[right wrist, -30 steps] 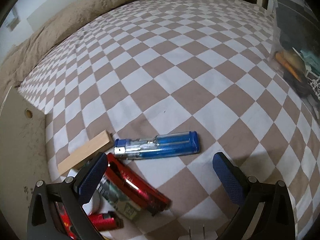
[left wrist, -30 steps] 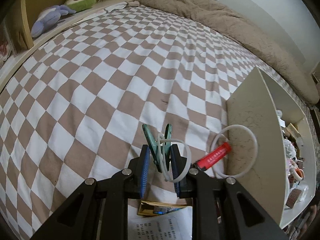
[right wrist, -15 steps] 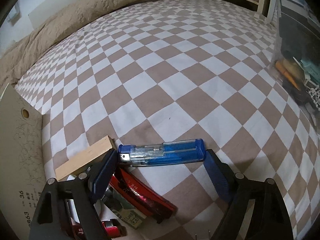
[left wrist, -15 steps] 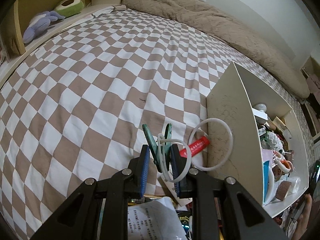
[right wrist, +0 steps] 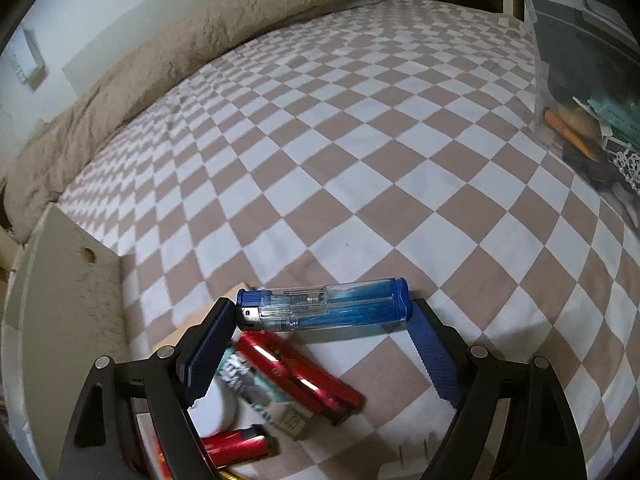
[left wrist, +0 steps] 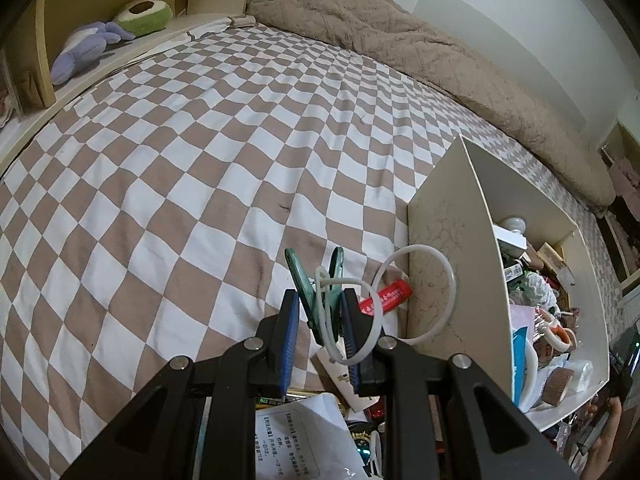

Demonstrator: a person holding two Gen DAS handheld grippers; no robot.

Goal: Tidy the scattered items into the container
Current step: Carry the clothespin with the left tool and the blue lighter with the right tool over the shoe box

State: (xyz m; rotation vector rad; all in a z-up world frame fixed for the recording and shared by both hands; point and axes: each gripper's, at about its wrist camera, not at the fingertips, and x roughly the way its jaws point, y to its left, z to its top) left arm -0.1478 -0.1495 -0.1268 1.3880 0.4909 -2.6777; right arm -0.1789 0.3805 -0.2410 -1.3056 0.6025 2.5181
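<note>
My left gripper is shut on a green clip strung with white plastic rings; the larger ring hangs in front of the cream box, which stands just to the right and holds several small items. In the right wrist view a blue see-through lighter lies crosswise between the pads of my right gripper, gripped end to end and lifted above the checkered bedsheet. The cream box's outer wall stands at the left of that view.
Under the lighter lie a red lighter, a green-and-white packet, another red lighter and a wooden block. A red tube and a printed leaflet lie by the box. A clear bin stands right; a beige blanket lies behind.
My right gripper's jaws came together on the ends of the blue lighter and raised it off the sheet. The left gripper swung with the clip, bringing the box's inside into view.
</note>
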